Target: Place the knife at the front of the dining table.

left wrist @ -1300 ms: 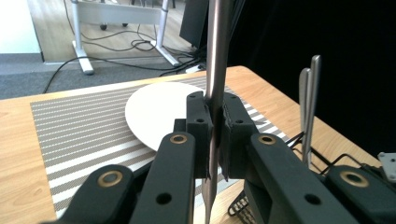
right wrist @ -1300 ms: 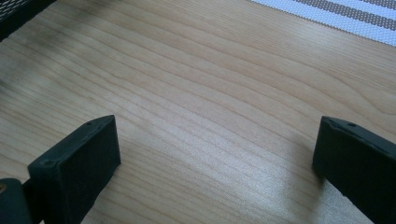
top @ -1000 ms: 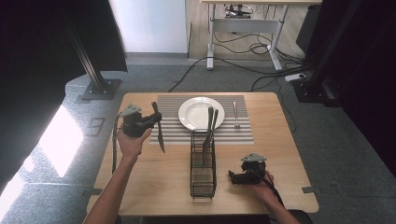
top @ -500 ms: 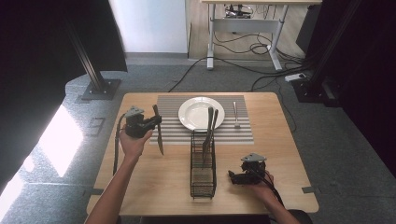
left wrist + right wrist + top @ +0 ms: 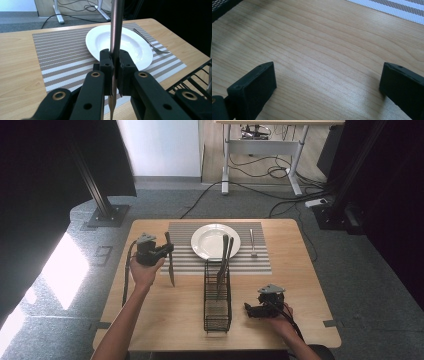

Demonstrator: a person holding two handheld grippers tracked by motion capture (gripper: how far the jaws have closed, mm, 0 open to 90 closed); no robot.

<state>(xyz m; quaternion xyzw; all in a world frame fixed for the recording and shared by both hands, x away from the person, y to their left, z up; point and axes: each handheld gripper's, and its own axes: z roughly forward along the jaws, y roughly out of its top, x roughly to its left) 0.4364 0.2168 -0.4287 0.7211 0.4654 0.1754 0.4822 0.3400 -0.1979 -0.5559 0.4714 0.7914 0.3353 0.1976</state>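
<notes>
The left tongs (image 5: pixel 167 251) clench a knife (image 5: pixel 170 265) upright over the striped placemat's (image 5: pixel 187 262) left edge, beside the white plate (image 5: pixel 215 241). The right tongs (image 5: pixel 248 309) rest released on the wooden surface (image 5: pixel 165 315), near-right of the wire rack (image 5: pixel 217 302). Grey carpet (image 5: pixel 360 265) surrounds it.

The long grey metal knife (image 5: pixel 117 30) looked smooth and a bit shiny. The round white plate (image 5: pixel 140 47) was glossy. The striped woven placemat (image 5: pixel 62 55) looked rough. The light wooden table (image 5: pixel 332 50) was smooth and matt.
</notes>
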